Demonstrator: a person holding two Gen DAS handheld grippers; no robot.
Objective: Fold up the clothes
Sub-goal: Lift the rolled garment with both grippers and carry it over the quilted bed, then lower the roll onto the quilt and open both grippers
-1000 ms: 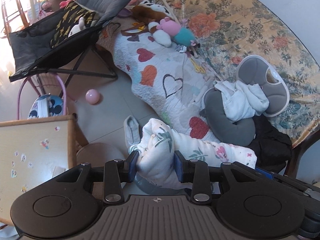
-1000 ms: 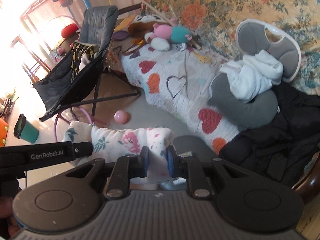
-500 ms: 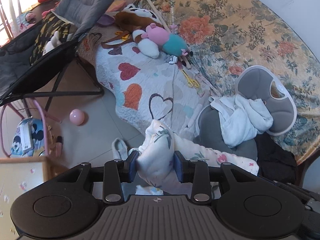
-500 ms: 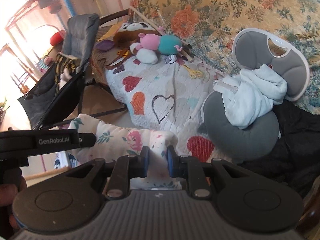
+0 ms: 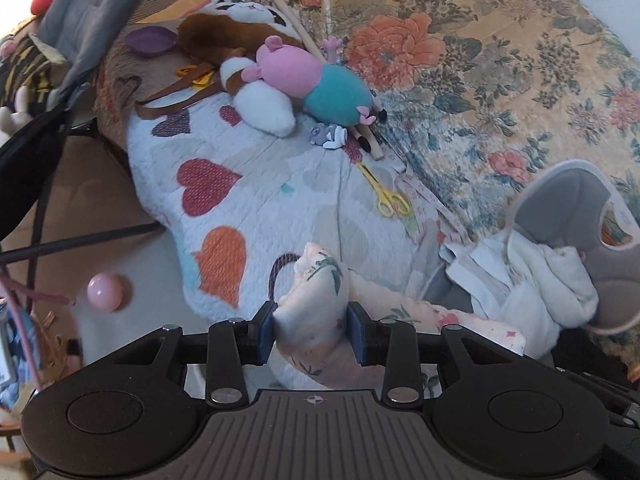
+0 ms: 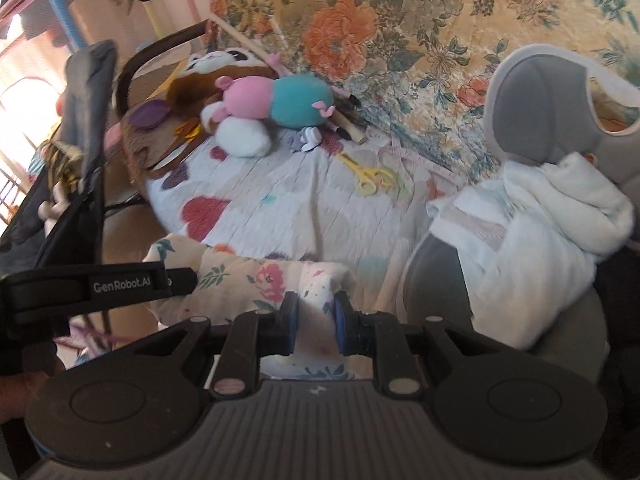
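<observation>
Left wrist view: left gripper [image 5: 312, 334] is clamped on a bunched corner of the cream floral garment [image 5: 320, 280], both blue pads pressed into the cloth. The garment is held over the near edge of the heart-print quilt [image 5: 256, 184]; its other end trails right. Yellow scissors [image 5: 386, 194] lie on the quilt, a pink-and-teal plush pig [image 5: 312, 84] further back.

Right wrist view: right gripper [image 6: 314, 322] pinches the floral garment's [image 6: 264, 280] other corner, jaws narrow. White clothing [image 6: 536, 240] is heaped on a grey cushion [image 6: 432, 300] at right.
</observation>
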